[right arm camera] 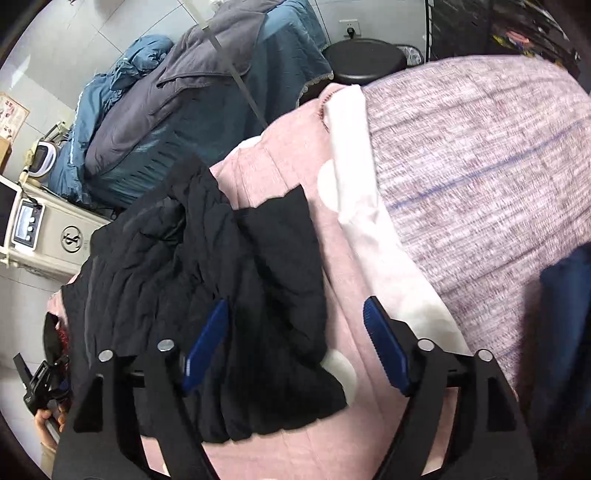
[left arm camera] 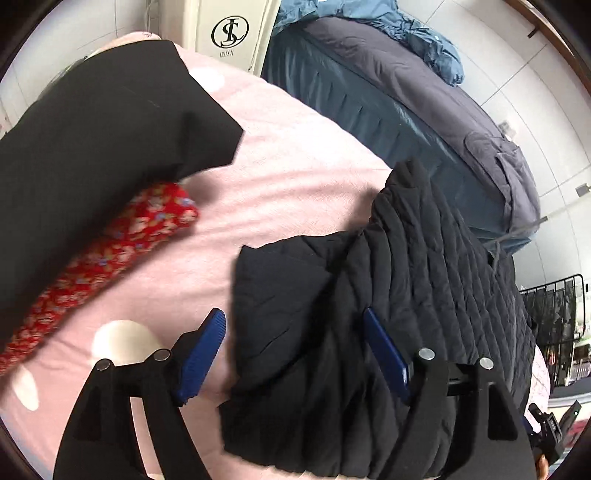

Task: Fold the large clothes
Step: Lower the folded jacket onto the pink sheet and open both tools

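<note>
Left wrist view: the left gripper, fingers spread and empty, hovers over the black quilted jacket bunched on the pink bed.

Right wrist view: the right gripper, likewise spread, straddles the jacket's edge, probably lining up a grasp.

"SL" monogram on cream cabinet

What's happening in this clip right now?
A person with two handheld grippers is folding a black quilted jacket on a pink dotted blanket. The left gripper and right gripper are both open above the bunched-up jacket, gripping nothing. A red floral garment lies nearby.
</note>
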{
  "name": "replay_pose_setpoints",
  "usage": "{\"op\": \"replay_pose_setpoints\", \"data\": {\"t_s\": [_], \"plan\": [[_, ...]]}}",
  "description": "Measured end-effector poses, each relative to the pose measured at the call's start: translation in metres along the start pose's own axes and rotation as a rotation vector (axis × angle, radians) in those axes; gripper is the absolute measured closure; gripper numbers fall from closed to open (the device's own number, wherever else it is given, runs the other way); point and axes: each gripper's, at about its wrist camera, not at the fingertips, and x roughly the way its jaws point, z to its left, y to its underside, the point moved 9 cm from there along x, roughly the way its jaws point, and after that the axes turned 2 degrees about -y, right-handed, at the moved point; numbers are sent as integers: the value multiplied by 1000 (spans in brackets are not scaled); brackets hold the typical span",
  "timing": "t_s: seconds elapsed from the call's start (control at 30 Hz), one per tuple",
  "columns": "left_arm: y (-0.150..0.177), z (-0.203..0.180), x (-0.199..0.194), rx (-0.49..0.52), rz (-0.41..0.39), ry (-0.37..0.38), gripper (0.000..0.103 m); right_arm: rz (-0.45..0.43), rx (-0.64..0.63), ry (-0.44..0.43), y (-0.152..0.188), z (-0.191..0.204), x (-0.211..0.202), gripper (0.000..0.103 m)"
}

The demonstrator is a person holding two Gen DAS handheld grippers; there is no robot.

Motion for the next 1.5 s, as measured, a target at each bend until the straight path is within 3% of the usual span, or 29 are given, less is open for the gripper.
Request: {"op": "replay_pose_setpoints", "data": {"t_s": [0.23,0.43,0.5,0.53,0.7,0.83,0.9,1.13,1.4,1.5], "plan": [[45,21,-24,-15,62,22,25,95,20,-74,40,-17,4,26],[79,28,-29,-152,98,97,21,104,90,-164,47,-14,18,26],[80,29,-32,-176,109,127,21,95,78,-180,36,-12,21,21],[78,28,-34,-177,109,141,21,89,83,-194,28,-12,23,14],[69,27,-44,-170,98,165,21,136,115,-291,6,1,48,12],[68,17,-38,-134,136,165,18,236,113,-302,10,10,87,12],[67,13,-35,-106,144,156,17,236,122,-341,12,20,96,11],[44,16,-7,-106,162,181,13,210,61,-323,14,34,102,13],[35,12,60,-189,306,240,5,221,55,-261,18,30,97,15],[35,2,62,-134,283,209,5,209,41,-220,20,30,97,18]]}}
